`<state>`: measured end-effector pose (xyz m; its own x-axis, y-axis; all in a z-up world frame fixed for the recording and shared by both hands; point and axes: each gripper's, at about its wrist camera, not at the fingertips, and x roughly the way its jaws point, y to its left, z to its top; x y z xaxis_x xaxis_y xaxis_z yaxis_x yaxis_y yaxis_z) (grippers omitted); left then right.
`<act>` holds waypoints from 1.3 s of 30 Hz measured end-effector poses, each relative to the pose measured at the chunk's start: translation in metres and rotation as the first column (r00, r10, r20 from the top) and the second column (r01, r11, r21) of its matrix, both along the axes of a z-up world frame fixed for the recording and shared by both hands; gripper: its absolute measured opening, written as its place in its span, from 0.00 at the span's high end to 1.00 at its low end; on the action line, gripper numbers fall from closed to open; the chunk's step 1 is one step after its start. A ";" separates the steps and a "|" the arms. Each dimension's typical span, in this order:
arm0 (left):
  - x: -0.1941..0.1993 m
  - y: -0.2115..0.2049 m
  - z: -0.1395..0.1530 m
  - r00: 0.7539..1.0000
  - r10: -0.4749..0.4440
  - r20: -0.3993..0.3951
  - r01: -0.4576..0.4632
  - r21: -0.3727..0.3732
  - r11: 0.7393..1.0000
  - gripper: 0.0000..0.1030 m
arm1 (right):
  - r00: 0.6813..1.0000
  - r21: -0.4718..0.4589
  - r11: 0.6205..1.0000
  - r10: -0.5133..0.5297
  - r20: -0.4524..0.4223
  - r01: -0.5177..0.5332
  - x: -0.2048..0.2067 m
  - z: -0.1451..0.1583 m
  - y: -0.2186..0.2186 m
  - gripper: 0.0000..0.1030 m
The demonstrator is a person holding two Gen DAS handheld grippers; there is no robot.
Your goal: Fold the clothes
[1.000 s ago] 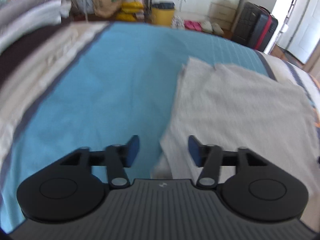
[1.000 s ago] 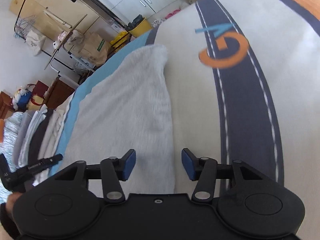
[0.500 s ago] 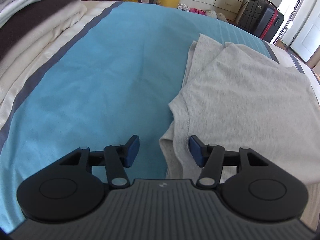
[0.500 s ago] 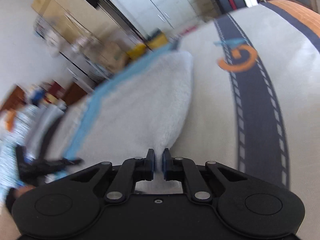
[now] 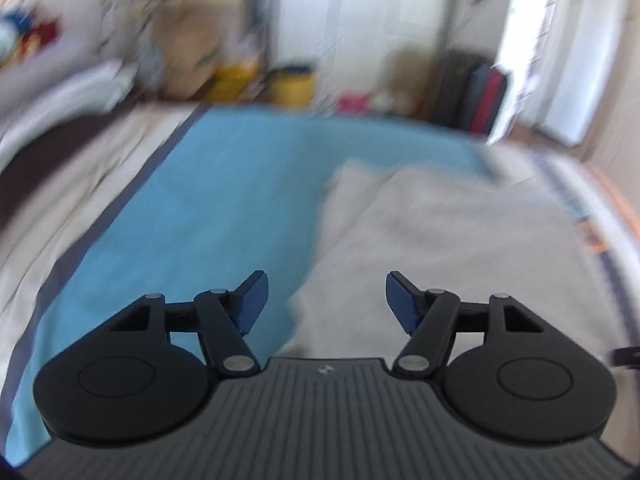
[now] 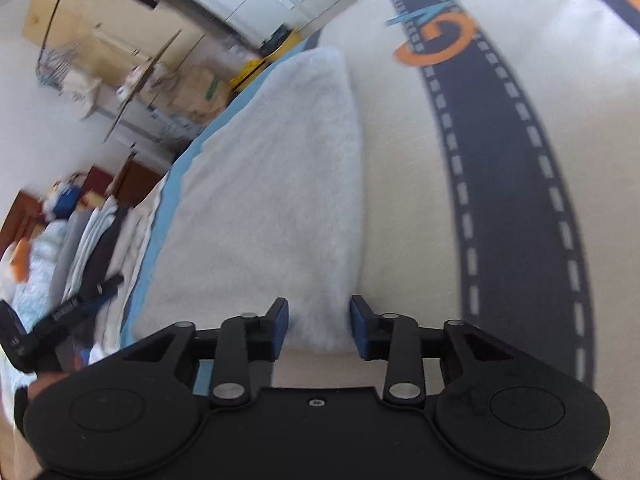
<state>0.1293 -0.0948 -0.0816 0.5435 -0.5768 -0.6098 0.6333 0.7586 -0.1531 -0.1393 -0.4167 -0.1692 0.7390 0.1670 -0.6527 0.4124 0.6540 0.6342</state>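
Note:
A light grey garment (image 5: 432,240) lies folded flat on the bed, half on a blue sheet (image 5: 208,200). The left wrist view is blurred by motion. My left gripper (image 5: 324,300) hangs open above the garment's near left edge with nothing between its fingers. In the right wrist view the same grey garment (image 6: 280,184) stretches away as a long folded panel. My right gripper (image 6: 318,326) is open and straddles the garment's near end, its blue pads (image 6: 280,320) apart on either side. The left gripper (image 6: 56,316) shows at the left edge of that view.
The bed cover (image 6: 420,200) is cream with a dark dashed band (image 6: 516,184) and an orange mark (image 6: 438,40). Stacked folded clothes (image 6: 80,240) lie along the left. Beyond the bed stand a yellow bin (image 5: 292,88), a suitcase (image 5: 484,96) and cupboards.
The right gripper, shut on the garment's end half a second ago, has opened. The left gripper has lifted and tilted up from the garment's edge, staying open.

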 end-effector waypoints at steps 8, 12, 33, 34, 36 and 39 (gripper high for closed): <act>-0.064 -0.062 -0.003 0.948 -0.314 0.040 0.312 0.061 0.948 0.40 | 0.991 -0.005 1.000 0.007 0.135 -0.006 0.003 0.020 0.001 0.88; -0.088 -0.072 0.002 0.895 -0.442 0.063 0.442 0.007 0.897 0.38 | 0.978 0.019 1.000 0.003 0.210 -0.007 0.003 0.032 0.000 0.88; -0.121 -0.136 -0.025 0.900 -0.421 0.116 0.422 0.017 0.907 0.90 | 0.942 0.169 0.985 -0.087 0.325 0.033 -0.007 0.037 -0.023 0.82; -0.119 -0.134 -0.024 0.908 -0.402 0.118 0.404 0.010 0.915 0.90 | 0.941 0.159 0.984 -0.122 0.315 0.074 -0.008 0.036 -0.028 0.72; -0.115 -0.128 -0.020 0.924 -0.359 0.134 0.363 -0.007 0.932 0.90 | 0.960 0.100 0.991 -0.114 0.255 0.091 0.012 0.034 -0.042 0.44; -0.107 -0.122 -0.018 0.937 -0.329 0.119 0.337 -0.048 0.940 0.90 | 0.974 0.097 0.992 -0.100 0.205 0.081 0.050 0.026 -0.062 0.42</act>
<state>0.0223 -0.2171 -0.0997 0.3735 -0.7734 -0.5121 0.8635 0.4916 -0.1126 -0.0897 -0.4785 -0.1428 0.8722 0.1428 -0.4679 0.3194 0.5584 0.7657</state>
